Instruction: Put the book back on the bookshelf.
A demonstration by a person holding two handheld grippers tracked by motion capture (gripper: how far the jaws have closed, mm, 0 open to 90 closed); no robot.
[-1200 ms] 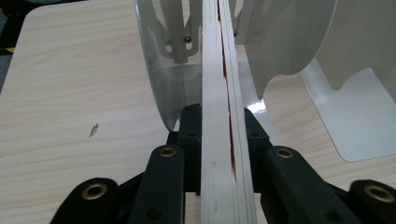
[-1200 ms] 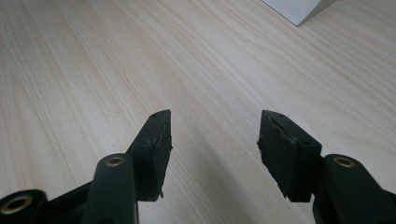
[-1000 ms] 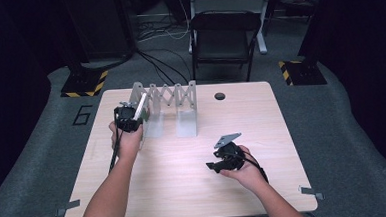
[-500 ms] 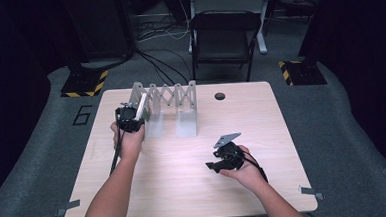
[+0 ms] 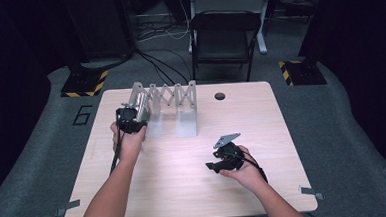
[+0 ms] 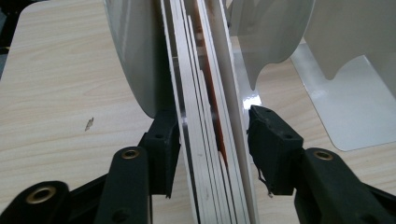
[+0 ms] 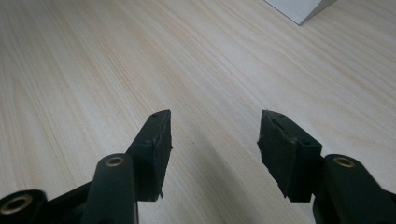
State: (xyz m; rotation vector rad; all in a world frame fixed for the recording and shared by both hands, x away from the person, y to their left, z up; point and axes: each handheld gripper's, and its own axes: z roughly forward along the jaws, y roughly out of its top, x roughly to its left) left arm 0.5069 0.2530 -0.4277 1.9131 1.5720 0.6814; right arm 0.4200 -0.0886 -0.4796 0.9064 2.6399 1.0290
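A silver expanding rack [image 5: 168,97] with a scissor lattice stands at the back of the table. My left gripper [image 5: 130,117] is at its left end. In the left gripper view, a stack of thin white boards [image 6: 205,93] stands on edge beside a rounded metal divider [image 6: 135,46]. The left gripper [image 6: 212,126] straddles the stack. Its jaws have just been opening: the right pad [image 6: 268,140] stands clear of the boards, so it is open. My right gripper [image 5: 215,166] rests low over the bare wood, open, with nothing in it [image 7: 215,126].
The light wooden table [image 5: 185,184] has a round cable hole [image 5: 220,95] at the back right. A black chair [image 5: 225,36] stands behind the table. Further rack dividers and a flat base plate [image 6: 345,116] lie to the right of the stack.
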